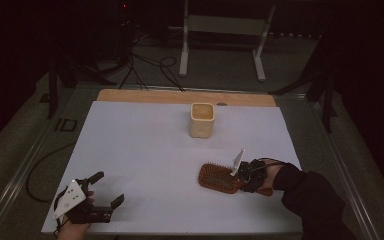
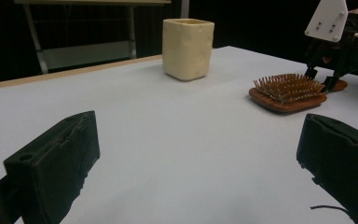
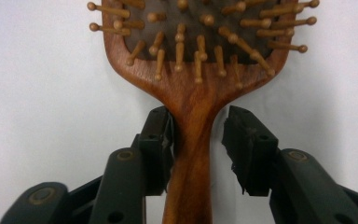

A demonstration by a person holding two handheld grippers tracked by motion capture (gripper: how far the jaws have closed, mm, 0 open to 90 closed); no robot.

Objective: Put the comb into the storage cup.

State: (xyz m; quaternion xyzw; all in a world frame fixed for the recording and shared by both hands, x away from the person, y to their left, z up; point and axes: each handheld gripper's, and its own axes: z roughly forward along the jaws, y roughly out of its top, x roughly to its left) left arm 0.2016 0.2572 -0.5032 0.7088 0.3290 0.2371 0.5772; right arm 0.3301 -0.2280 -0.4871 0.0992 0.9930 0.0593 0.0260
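Observation:
A wooden paddle hairbrush (image 1: 217, 177) lies bristles up on the white table sheet (image 1: 145, 150), right of centre. In the right gripper view its handle (image 3: 191, 154) runs between my jaws. My right gripper (image 3: 196, 126) straddles that handle: the left pad touches the wood, and a thin gap shows at the right pad. It stands at the brush's right end (image 1: 244, 179). My left gripper (image 1: 110, 187) rests near the front left edge, wide open with nothing between its fingers (image 2: 51, 158). From there the brush (image 2: 286, 91) and the right gripper (image 2: 321, 79) show far right.
A cream square cup (image 1: 202, 120) stands upright at the back middle of the sheet, also in the left gripper view (image 2: 188, 46). A wooden strip (image 1: 180, 96) borders the far edge. Cables and a metal stand lie on the floor beyond.

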